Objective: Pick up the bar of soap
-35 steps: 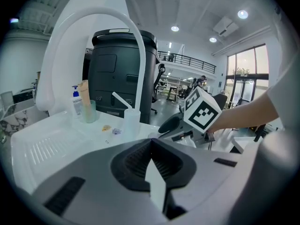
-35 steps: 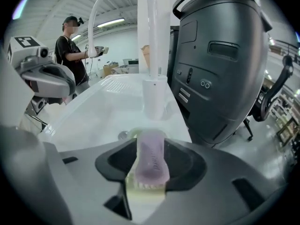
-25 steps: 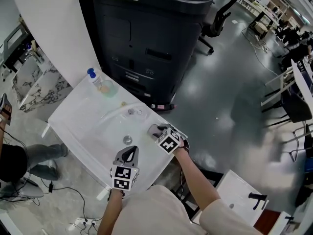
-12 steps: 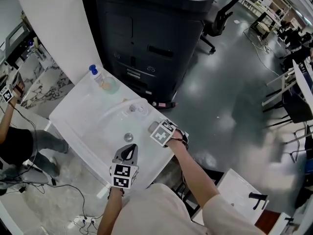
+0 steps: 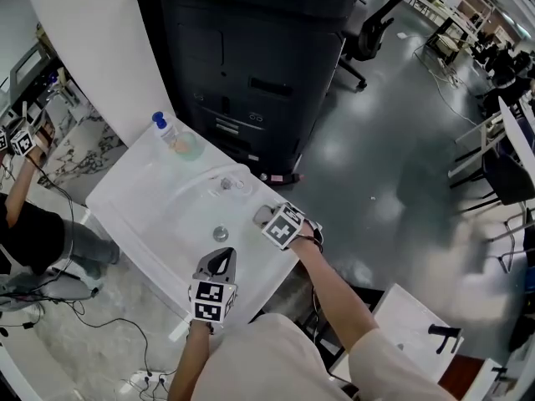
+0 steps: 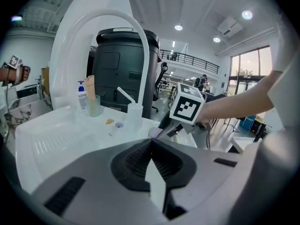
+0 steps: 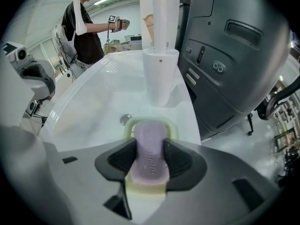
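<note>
The purple bar of soap lies lengthwise over a pale yellow-green soap dish on the white sink's right rim. My right gripper is shut on the soap, one dark jaw pressed on each long side. Whether the bar is clear of the dish I cannot tell. In the head view the right gripper is at the sink's near right corner, and the soap is hidden under it. My left gripper hovers at the sink's front edge, shut and holding nothing.
A white arched faucet rises just behind the dish. The drain sits mid-basin. A blue-capped bottle and a green cup stand at the far left corner. A big black machine stands behind. A person is at the left.
My right gripper has shifted slightly left and forward along the sink's rim. The left gripper has stayed put. The person at the left has raised an arm.
</note>
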Action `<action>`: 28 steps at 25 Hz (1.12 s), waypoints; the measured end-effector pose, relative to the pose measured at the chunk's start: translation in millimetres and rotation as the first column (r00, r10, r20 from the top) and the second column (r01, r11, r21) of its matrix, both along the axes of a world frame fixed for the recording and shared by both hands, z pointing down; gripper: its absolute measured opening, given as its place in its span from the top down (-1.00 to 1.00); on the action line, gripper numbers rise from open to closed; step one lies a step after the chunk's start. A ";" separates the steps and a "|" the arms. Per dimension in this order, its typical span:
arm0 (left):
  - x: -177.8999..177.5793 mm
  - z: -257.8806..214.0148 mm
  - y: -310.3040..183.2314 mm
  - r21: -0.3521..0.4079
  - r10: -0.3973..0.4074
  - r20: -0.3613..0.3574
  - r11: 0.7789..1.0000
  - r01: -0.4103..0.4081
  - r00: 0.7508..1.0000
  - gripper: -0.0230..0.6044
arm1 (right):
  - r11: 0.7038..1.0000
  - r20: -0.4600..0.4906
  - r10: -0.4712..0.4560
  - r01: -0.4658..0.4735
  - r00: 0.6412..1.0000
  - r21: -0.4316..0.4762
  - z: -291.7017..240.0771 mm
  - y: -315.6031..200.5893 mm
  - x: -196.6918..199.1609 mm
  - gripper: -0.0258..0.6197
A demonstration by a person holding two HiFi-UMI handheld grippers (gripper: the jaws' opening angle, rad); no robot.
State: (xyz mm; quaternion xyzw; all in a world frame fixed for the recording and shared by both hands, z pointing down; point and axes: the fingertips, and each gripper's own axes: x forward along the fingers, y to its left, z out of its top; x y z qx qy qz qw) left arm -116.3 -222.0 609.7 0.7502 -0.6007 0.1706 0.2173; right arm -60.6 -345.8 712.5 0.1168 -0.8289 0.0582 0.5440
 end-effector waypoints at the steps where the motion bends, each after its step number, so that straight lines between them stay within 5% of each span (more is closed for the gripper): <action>1: -0.1 0.2 1.3 0.000 -0.001 0.000 1.000 0.001 1.000 0.91 | 1.000 0.005 0.002 -0.002 1.000 0.003 -0.4 0.3 0.1 0.33; 17: -3.5 2.7 12.0 -0.004 -0.033 -0.016 0.999 0.032 0.999 0.91 | 0.995 0.117 0.054 -0.063 0.992 0.073 -16.7 -1.1 -4.0 0.35; 28: -4.8 -0.1 22.9 0.001 -0.009 -0.016 1.000 0.009 1.000 0.91 | 0.967 0.281 0.193 -0.231 0.940 0.108 -35.8 -0.9 7.1 0.36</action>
